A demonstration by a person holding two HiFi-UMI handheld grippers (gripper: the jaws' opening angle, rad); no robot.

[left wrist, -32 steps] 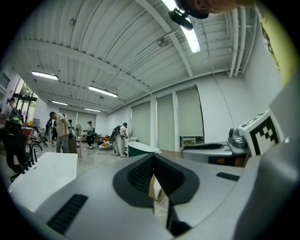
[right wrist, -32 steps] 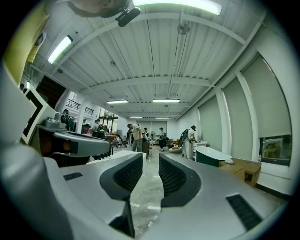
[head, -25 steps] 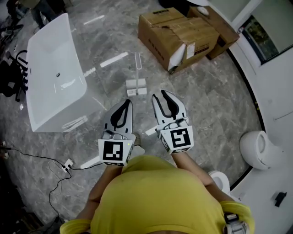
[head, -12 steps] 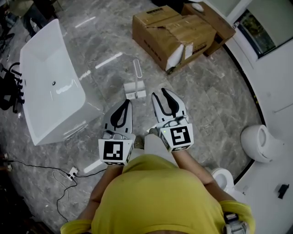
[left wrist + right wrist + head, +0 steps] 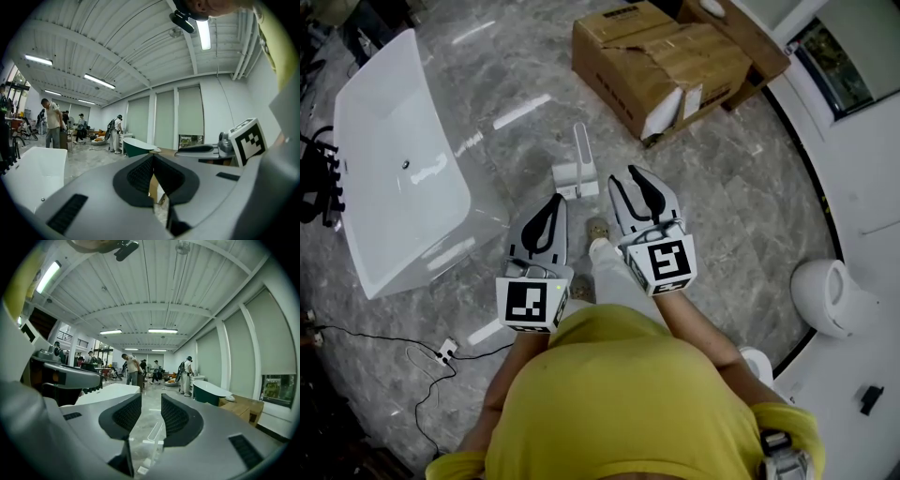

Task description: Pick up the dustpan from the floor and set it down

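Now nearer the dustpan [image 5: 577, 173], standing on the floor [image 5: 712, 216] just ahead of the right gripper [image 5: 630, 174] jaws, untouched. Right jaws apart, empty; left gripper [image 5: 554, 200] jaws closed, empty. Grasp pending.

You stand on a glossy grey marble floor [image 5: 750, 216], white bathtub [image 5: 394, 178] at your left, torn cardboard boxes [image 5: 666, 56] ahead, white toilet [image 5: 830, 295] at your right, ribbed white ceiling [image 5: 154, 282] overhead, strip lights [image 5: 98, 80] lit, blinds [image 5: 190, 112] drawn over tall windows.
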